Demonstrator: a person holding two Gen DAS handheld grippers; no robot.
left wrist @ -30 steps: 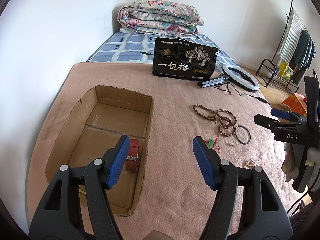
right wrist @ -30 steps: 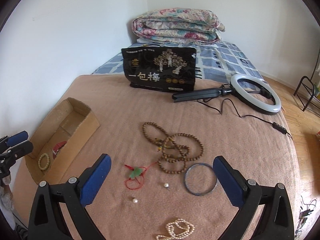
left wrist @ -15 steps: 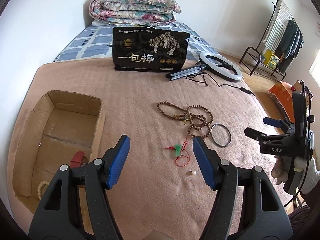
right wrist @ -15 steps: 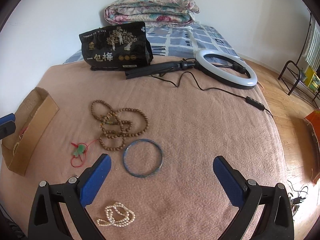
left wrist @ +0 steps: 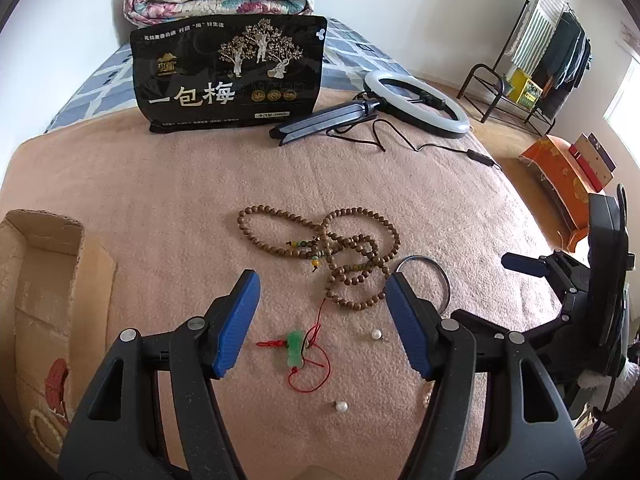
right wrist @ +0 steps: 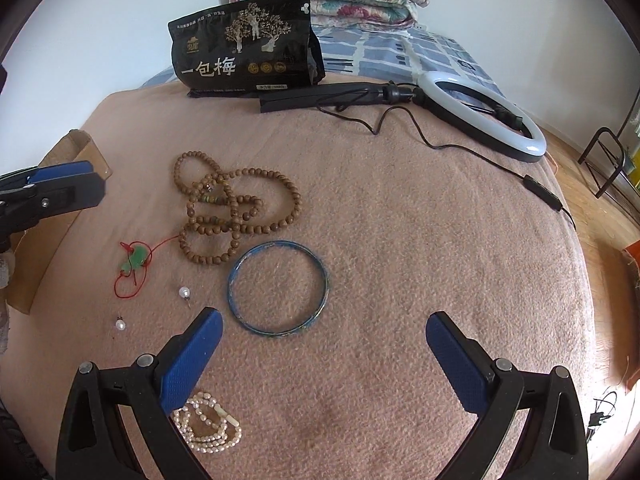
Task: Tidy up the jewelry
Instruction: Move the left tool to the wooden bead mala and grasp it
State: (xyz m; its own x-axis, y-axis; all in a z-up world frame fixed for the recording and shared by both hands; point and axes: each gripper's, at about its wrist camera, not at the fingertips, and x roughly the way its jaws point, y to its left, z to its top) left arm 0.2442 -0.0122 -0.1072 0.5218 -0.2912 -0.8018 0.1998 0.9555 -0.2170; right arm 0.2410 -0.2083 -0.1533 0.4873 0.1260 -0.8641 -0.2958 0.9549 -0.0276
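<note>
Grippers: left gripper (left wrist: 320, 320) empty, agape | right gripper (right wrist: 324, 354) empty, agape | bangle (right wrist: 278, 288) just ahead

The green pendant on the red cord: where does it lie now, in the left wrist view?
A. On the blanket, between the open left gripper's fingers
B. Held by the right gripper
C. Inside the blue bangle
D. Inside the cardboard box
A: the green pendant lies on the pink blanket, between the spread fingers of the left gripper, untouched.

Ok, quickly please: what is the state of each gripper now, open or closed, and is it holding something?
Left gripper: open, holding nothing, above the green pendant.
Right gripper: open, holding nothing, near the blue bangle.
</note>
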